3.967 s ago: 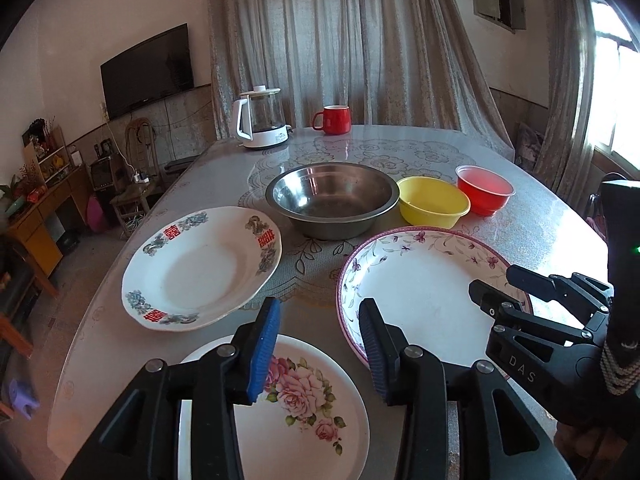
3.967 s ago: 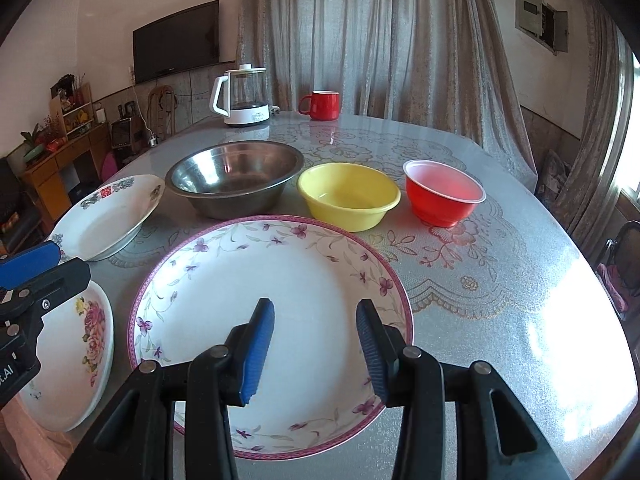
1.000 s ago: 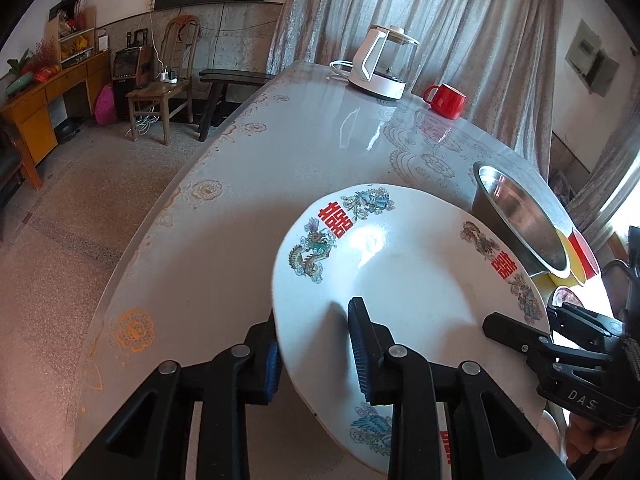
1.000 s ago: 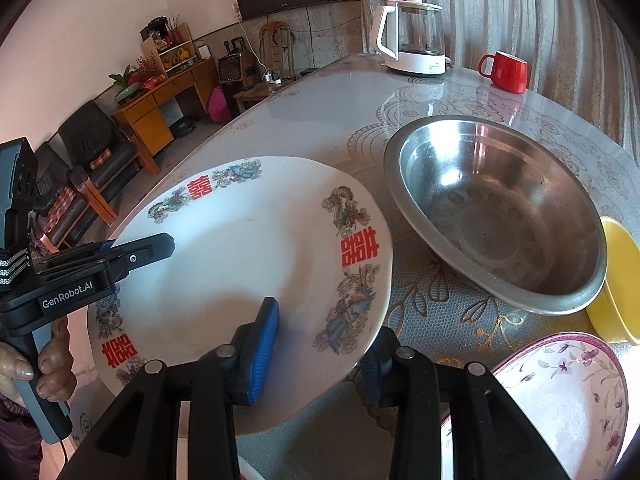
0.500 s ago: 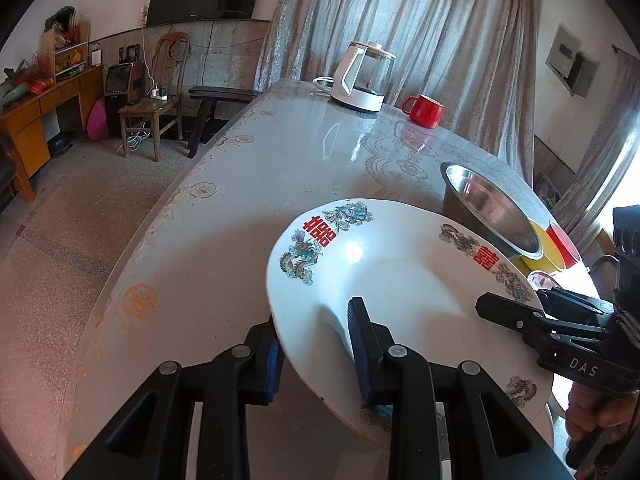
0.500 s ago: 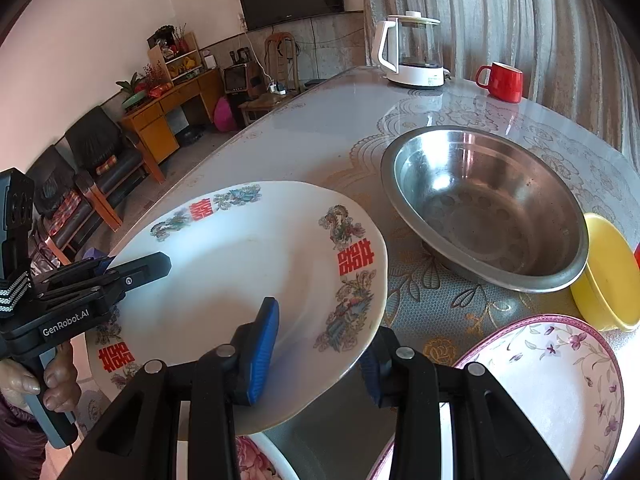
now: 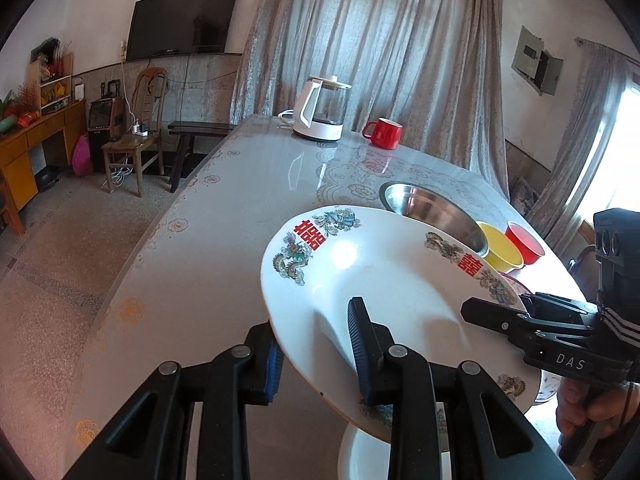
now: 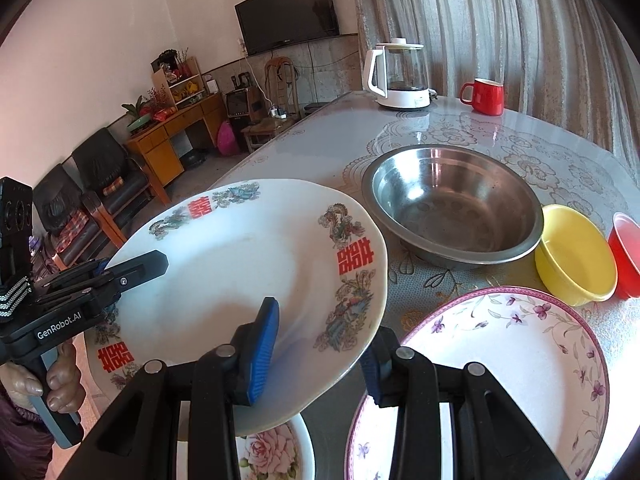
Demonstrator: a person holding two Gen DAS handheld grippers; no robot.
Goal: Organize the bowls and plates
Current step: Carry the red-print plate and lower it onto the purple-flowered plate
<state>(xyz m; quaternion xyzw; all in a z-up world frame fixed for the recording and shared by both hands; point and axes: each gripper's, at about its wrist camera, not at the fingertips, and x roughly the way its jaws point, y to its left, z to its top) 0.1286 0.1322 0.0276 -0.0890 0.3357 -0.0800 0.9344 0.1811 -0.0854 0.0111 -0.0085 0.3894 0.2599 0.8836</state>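
Both grippers clamp the dragon-patterned plate (image 8: 248, 264), held above the table (image 7: 192, 264): the right gripper (image 8: 316, 344) on its near rim, the left gripper (image 7: 316, 348) opposite. A rose plate (image 8: 272, 456) lies beneath, a steel bowl (image 8: 452, 204) beyond.

We identify a home living room: wall-mounted television (image 8: 289, 12), full-length curtains (image 7: 380, 52), black armchairs (image 8: 100, 184), wooden sideboard (image 8: 176, 132), and a kettle (image 8: 400, 76) at the table's (image 7: 224, 232) far edge.
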